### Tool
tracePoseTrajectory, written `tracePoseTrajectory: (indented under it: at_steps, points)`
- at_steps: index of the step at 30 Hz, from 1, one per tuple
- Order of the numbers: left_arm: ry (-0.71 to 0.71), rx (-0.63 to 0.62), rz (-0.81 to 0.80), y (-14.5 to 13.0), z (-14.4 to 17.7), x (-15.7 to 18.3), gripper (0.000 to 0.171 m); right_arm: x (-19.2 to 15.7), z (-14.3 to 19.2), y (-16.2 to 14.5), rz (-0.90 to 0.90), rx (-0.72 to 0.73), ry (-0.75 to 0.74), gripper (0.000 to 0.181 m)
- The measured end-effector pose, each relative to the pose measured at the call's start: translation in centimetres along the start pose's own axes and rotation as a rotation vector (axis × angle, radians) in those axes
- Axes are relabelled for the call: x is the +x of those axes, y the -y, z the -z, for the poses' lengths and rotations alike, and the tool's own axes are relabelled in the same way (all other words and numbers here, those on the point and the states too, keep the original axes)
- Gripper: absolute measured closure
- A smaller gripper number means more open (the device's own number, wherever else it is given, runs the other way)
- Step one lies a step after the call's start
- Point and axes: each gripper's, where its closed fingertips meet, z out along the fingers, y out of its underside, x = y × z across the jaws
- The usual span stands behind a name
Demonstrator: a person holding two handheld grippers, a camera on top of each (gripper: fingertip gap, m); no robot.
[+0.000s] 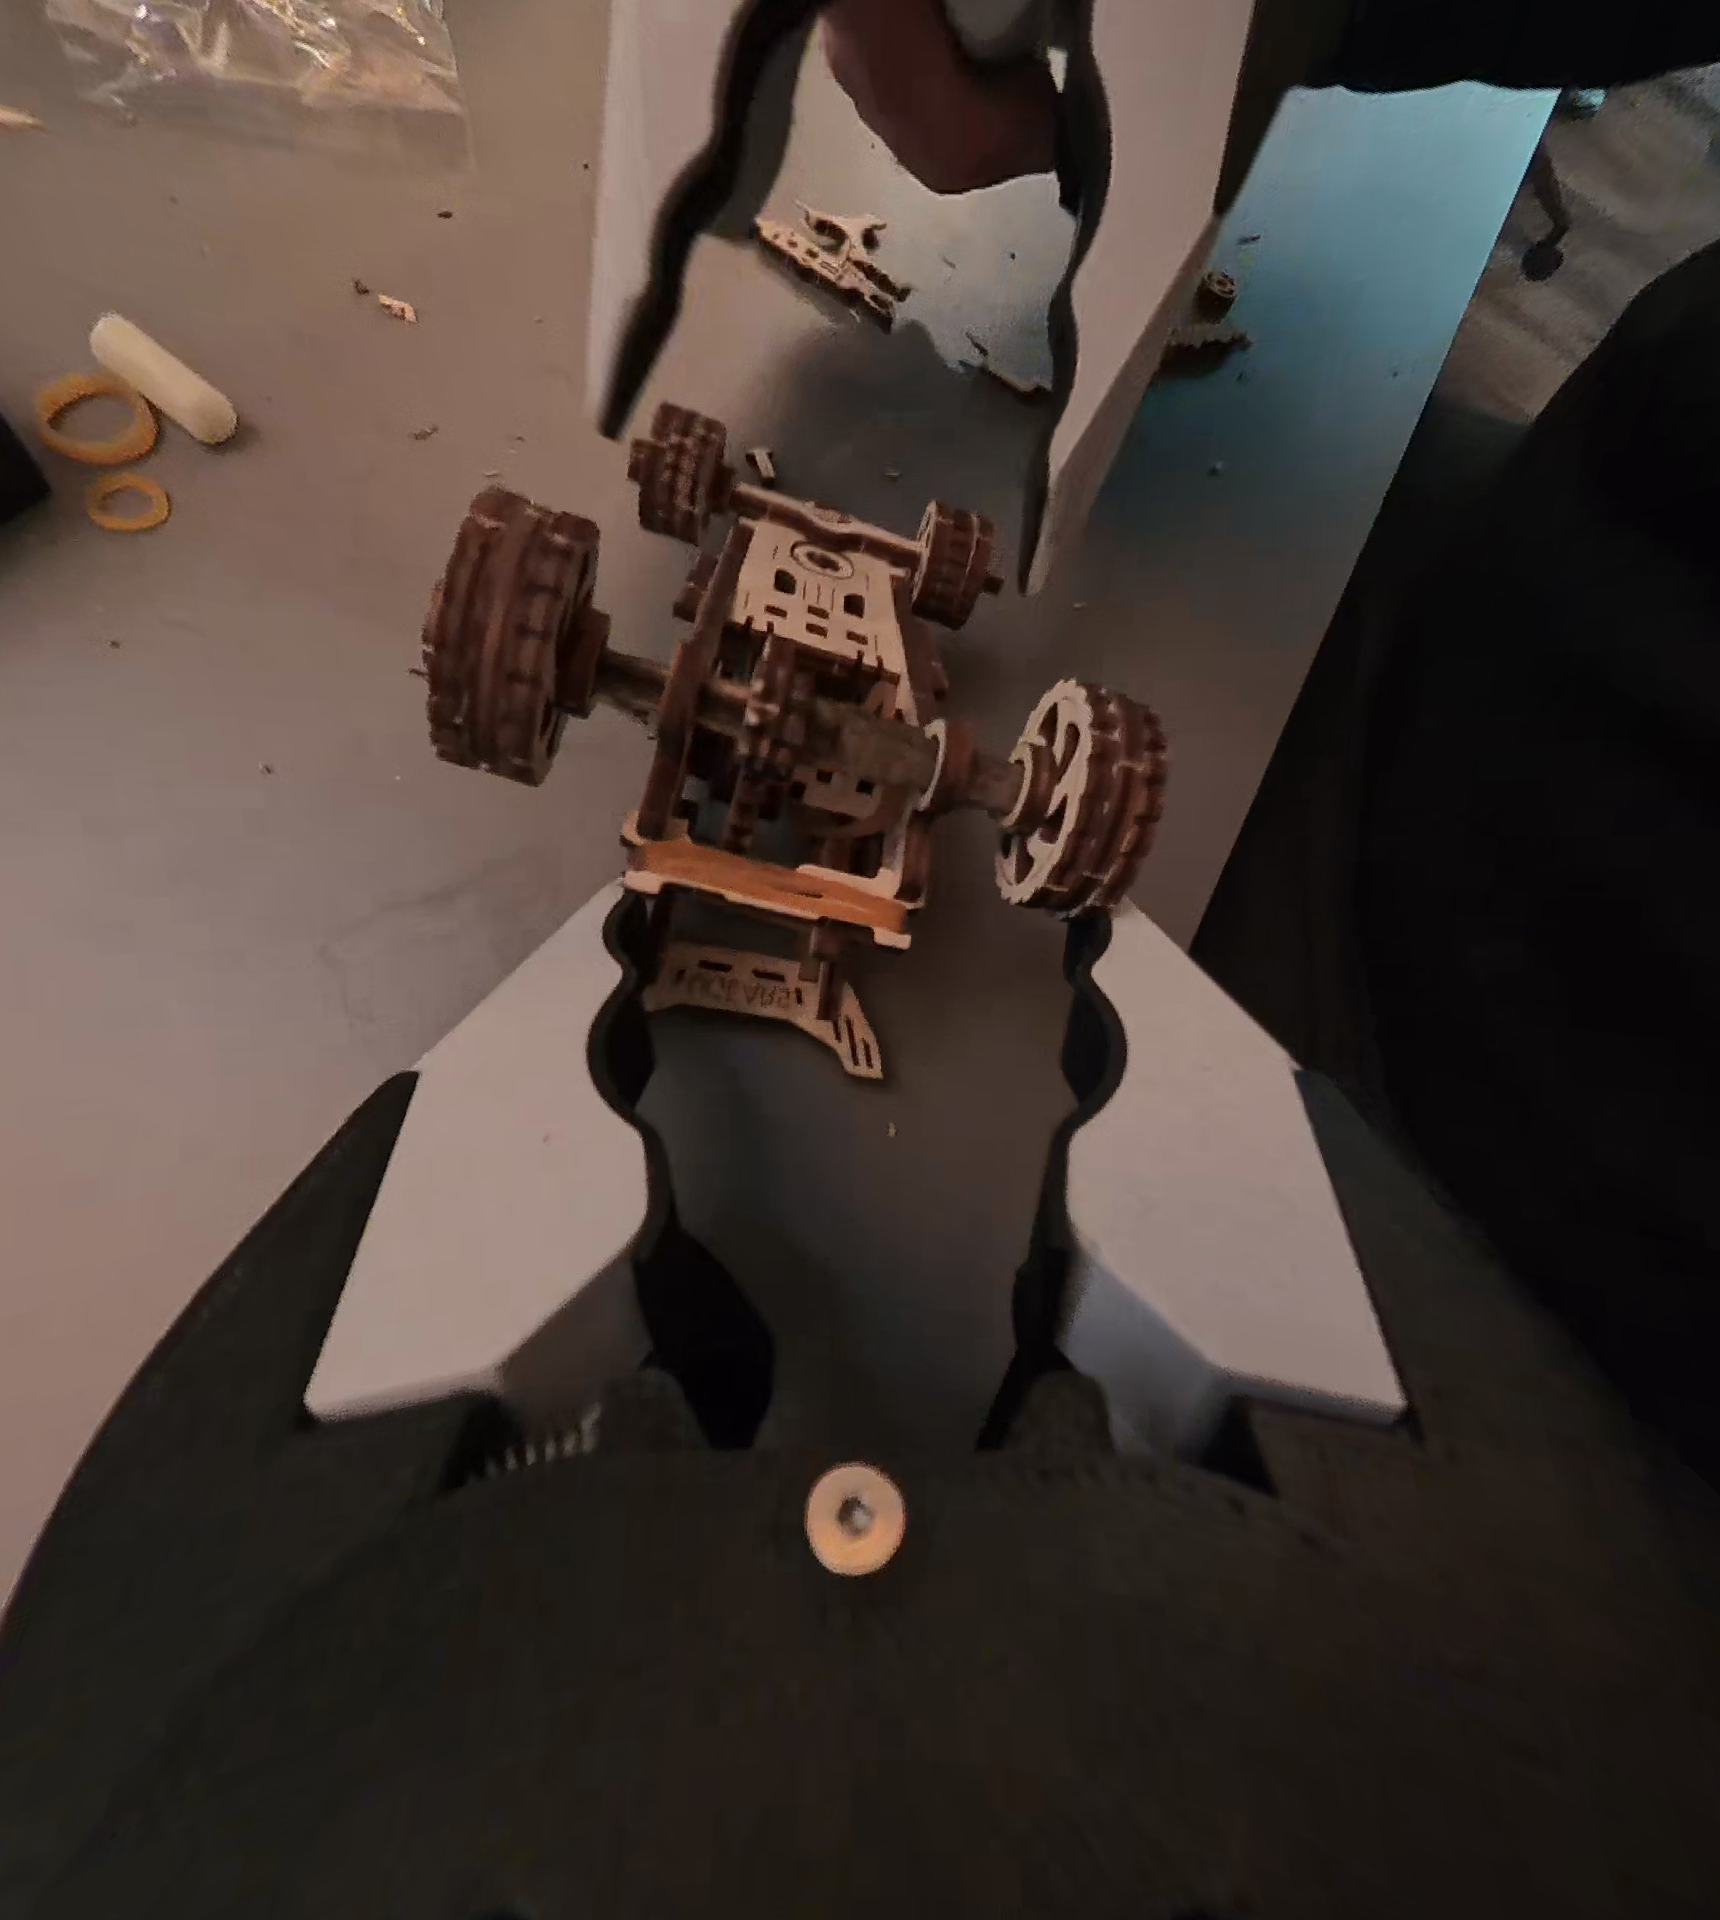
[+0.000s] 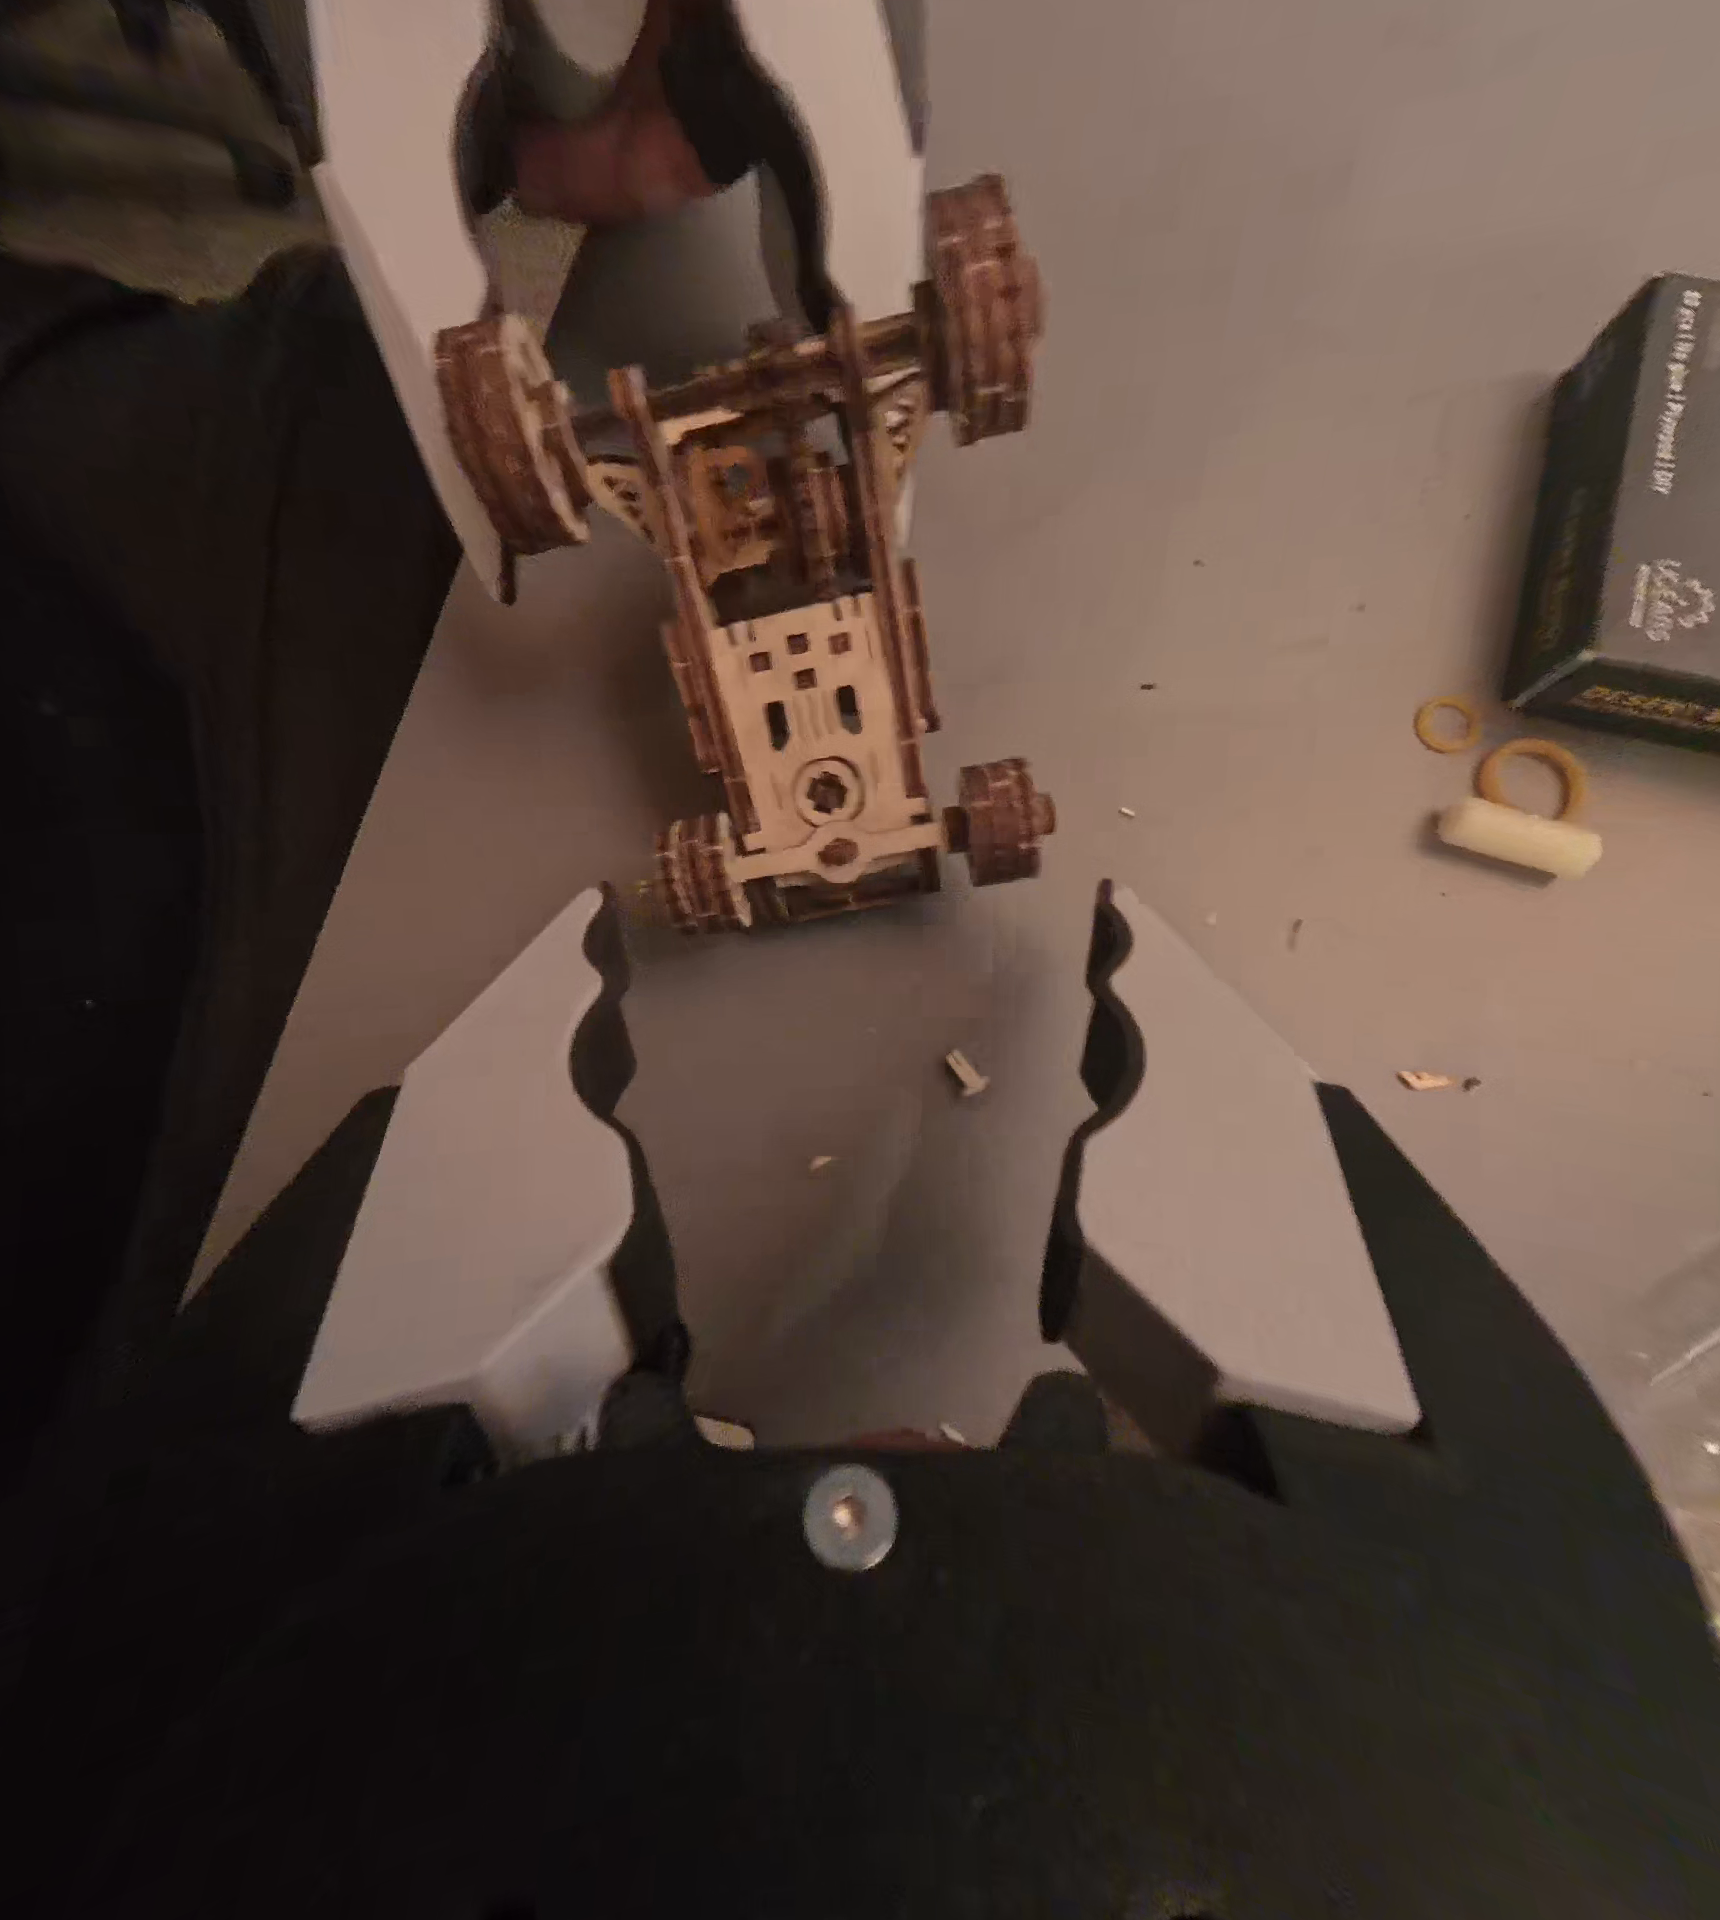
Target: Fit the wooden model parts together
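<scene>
The wooden model car lies on the grey table between the two grippers, near the table's edge. The left gripper has its fingers spread, its tips at the car's rear end; the right gripper is likewise released, just short of the small front wheels. Off to one side lie rubber rings, a white cylinder and a dark box.

Black box, rubber rings, plastic bag
</scene>
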Motion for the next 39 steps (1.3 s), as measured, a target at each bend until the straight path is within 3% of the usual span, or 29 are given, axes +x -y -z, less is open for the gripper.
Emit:
tracePoseTrajectory:
  at_steps: [4,6,8,17,18,19,20,22,26,28,35,39]
  points:
    - [0.009,-0.007,-0.029,0.1,-0.3,0.1,0.094,0.3,-0.3,0.1,0.039,-0.009,0.013,0.085]
    - [0.011,-0.010,-0.032,0.1,-0.4,0.1,0.094,-0.5,-0.3,0.7,0.080,0.015,0.066,0.100]
    - [0.021,-0.012,-0.039,0.1,-0.4,0.0,0.097,-0.7,-0.5,0.4,0.118,-0.017,0.073,0.103]
    - [0.043,-0.016,-0.043,0.2,-0.8,0.0,0.098,-1.5,-0.6,-0.1,0.126,-0.019,0.039,0.102]
    - [0.062,-0.023,-0.039,0.1,-0.9,-0.3,0.103,-1.8,-0.6,-0.3,0.113,-0.023,0.045,0.096]
    - [0.100,-0.045,-0.029,-0.2,-0.9,-0.8,0.128,-2.4,-0.7,-0.4,0.098,-0.025,0.070,0.097]
    - [0.089,-0.045,-0.025,-0.3,-1.0,-0.7,0.127,-2.7,-0.9,-0.4,0.089,-0.024,0.072,0.092]
    - [0.035,-0.077,-0.036,-0.2,-1.3,0.3,0.107,-2.2,-0.7,-0.4,0.088,-0.014,0.017,0.097]
    - [0.048,-0.058,-0.023,0.0,-1.5,0.2,0.105,-1.7,0.1,-0.5,0.041,0.000,0.023,0.103]
    - [0.053,-0.070,-0.016,-0.1,-1.2,0.0,0.094,-1.7,0.4,-1.0,0.047,-0.016,0.021,0.105]
    - [0.024,-0.072,-0.002,-0.2,0.0,0.5,0.089,-1.6,0.7,-1.0,-0.024,0.004,0.020,0.103]
    - [0.025,-0.078,-0.004,0.1,-0.3,0.8,0.096,-1.2,0.5,-1.1,-0.064,-0.012,0.019,0.110]
